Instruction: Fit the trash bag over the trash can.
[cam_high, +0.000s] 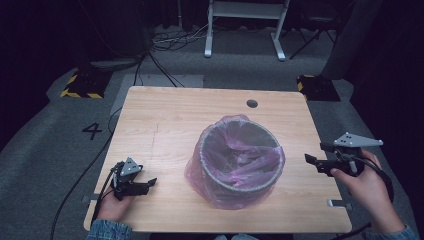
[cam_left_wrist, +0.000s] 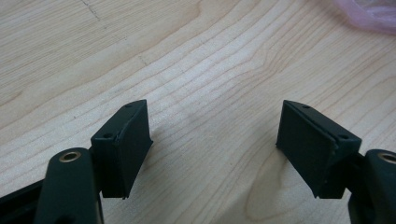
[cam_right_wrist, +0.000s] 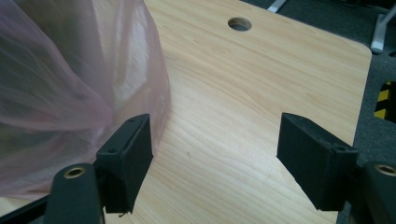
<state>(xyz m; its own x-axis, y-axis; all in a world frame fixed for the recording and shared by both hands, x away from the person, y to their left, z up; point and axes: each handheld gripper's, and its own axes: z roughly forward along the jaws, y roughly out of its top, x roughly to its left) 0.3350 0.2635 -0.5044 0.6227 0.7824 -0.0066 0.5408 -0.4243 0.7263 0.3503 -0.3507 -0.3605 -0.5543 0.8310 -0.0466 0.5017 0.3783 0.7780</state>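
A painted "4" (cam_high: 91, 131) marks the floor left of the table (cam_high: 165, 115), where the upright bin (cam_high: 239, 160), lined with a pink bag (cam_high: 197, 172), stands centre-right between the left gripper (cam_high: 149, 183) and right gripper (cam_high: 311, 160), both wide open and empty.

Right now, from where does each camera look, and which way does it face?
High view: above the person's side, looking forward and down on the wooden table and the bin with pink bag; both hands show, with the left tongs and right tongs.
Left gripper view: low over the tabletop; its open black jaws show.
Right gripper view: faces the bag and the table hole.
All three views share the bag and the table.
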